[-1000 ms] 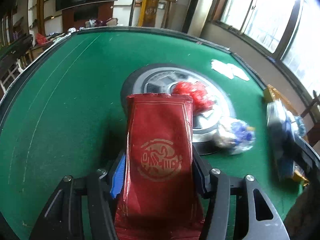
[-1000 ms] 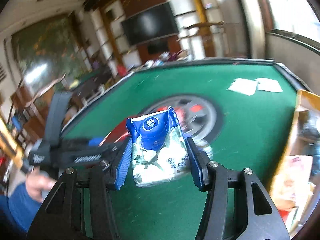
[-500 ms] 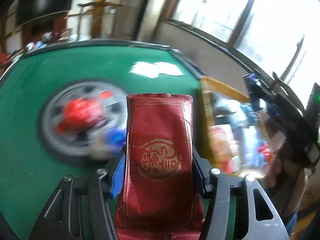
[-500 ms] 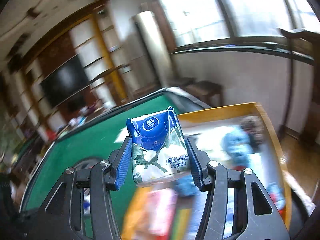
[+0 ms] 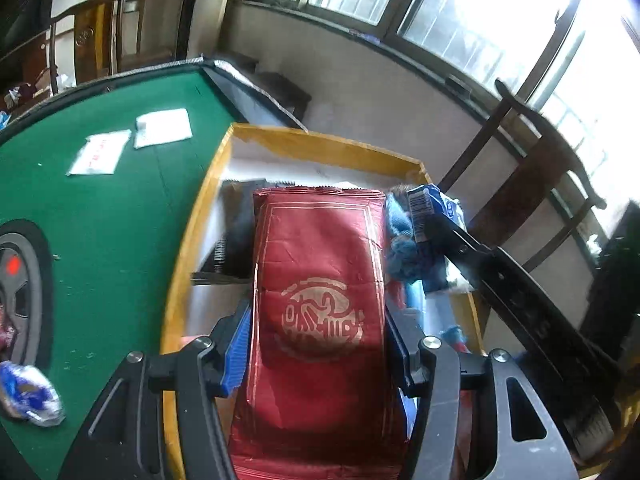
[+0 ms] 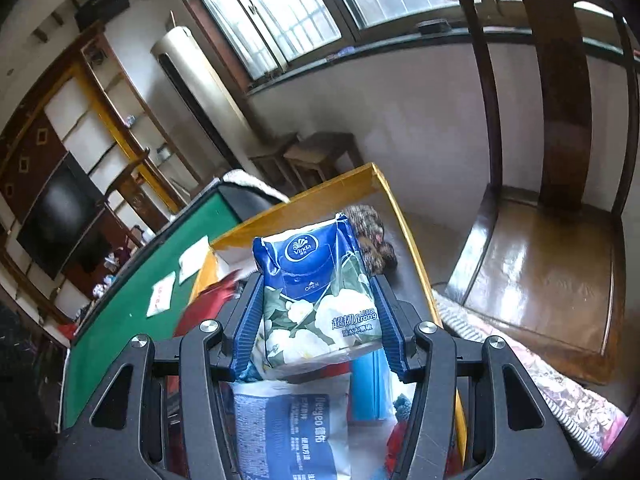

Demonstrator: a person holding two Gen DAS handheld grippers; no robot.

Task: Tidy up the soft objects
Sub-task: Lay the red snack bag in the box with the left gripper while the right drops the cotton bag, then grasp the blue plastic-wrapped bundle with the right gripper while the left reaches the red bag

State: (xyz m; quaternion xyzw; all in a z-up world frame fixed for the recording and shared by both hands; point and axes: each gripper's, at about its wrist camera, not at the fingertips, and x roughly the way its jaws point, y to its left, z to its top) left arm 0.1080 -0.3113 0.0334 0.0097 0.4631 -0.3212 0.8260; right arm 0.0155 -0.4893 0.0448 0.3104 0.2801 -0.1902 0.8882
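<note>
My left gripper point(image 5: 318, 340) is shut on a dark red foil pouch point(image 5: 318, 280) with a gold emblem, held over a yellow-rimmed box point(image 5: 320, 146) beside the green table. My right gripper point(image 6: 318, 328) is shut on a blue and white tissue pack point(image 6: 316, 292), also held over the box point(image 6: 296, 200). The right gripper's arm point(image 5: 520, 292) and its tissue pack point(image 5: 430, 208) show at the right of the left wrist view. The box holds several soft packs, among them a blue and white packet point(image 6: 284, 432) and a blue fluffy item point(image 5: 404, 248).
The green felt table point(image 5: 100, 208) has two white packets point(image 5: 132, 144), a crumpled blue and white wrapper point(image 5: 28, 400) and a round hub point(image 5: 20, 296) at its left. A dark wooden chair point(image 6: 548, 240) stands right of the box. A wall with windows is behind.
Both grippers have swung from the table's middle to the right and now hang over the yellow box, each still holding its pack.
</note>
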